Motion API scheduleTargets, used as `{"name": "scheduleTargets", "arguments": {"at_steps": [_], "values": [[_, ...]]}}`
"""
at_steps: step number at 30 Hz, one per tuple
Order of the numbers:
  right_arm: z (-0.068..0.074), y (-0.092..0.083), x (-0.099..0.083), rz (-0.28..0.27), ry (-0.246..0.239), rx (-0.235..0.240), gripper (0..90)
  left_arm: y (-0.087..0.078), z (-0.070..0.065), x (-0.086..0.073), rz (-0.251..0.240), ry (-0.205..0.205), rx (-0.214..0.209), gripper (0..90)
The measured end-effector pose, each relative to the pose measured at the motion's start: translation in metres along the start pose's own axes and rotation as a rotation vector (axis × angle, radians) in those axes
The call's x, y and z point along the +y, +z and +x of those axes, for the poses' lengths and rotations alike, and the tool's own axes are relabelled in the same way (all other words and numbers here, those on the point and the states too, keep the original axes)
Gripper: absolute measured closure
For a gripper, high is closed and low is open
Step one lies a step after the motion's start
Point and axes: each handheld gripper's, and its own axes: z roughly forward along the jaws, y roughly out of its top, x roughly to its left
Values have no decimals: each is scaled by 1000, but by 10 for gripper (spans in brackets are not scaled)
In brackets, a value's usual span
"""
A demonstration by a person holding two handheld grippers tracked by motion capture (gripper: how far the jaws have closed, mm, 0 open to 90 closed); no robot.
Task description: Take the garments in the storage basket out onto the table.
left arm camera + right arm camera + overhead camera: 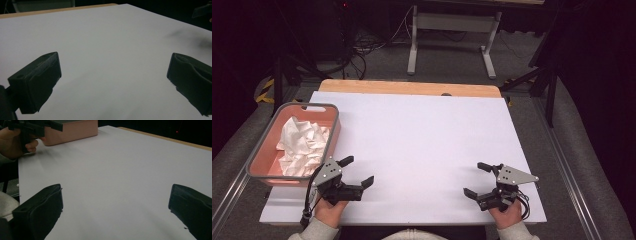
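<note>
High view: a white table [422, 150] with a wooden far edge holds a pink bin [332, 131] at its left side. Inside the bin lies a crumpled white cloth [302, 145], bunched in loose folds and filling most of the floor, its top about level with the rim. The left gripper [359, 171] sits just beside the bin's near right corner, jaws spread wide with nothing between them. The right gripper [476, 179] rests well apart at the table's right near side, also spread wide and holding nothing. Both point inward toward the bare middle of the table.

Left gripper view: the two black jaws stand far apart over plain white surface; nothing lies between them. A dark tip of the right gripper [202, 10] shows at the far upper right.

Right gripper view: its jaws are likewise wide apart over bare table. Farther off, the hand [12, 141] with the left gripper [37, 125] is at upper left, in front of the bin's pink wall [75, 131].

Judging by this, the cloth could be either already put away or not yet taken out. If it is to come out, everything is left: reach, grip, lift. The cloth looks soft and light, easy to pinch at a raised fold.
</note>
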Motion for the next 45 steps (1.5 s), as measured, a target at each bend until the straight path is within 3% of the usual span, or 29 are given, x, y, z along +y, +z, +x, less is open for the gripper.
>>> {"name": "scheduleTargets", "arguments": {"at_steps": [14, 19, 24, 26, 30, 31, 38, 43, 45], "values": [[0, 1, 0, 2, 4, 16, 3, 1, 0, 3, 25, 18, 16, 14], [1, 0, -1, 6, 1, 13, 4, 3, 1, 4, 78, -1, -14, 18], [1, 2, -1, 14, 7, 16, 7, 3, 1, 6, 89, 14, -11, 20], [1, 2, -1, 16, 6, 13, 8, 2, 1, 9, 80, 16, -9, 20], [1, 3, -1, 18, 7, 13, 9, 2, 3, 16, 109, 38, 4, 30], [1, 3, -1, 20, 7, 12, 10, 0, 5, 20, 108, 27, -12, 32], [1, 4, -1, 28, 8, 14, 10, -6, 5, 28, 111, 25, -26, 46], [2, 5, -1, 33, 8, 16, 12, -13, 4, 43, 135, 89, -47, 69], [2, 5, -1, 33, 7, 18, 12, -14, 4, 45, 142, 94, -51, 70]]}}
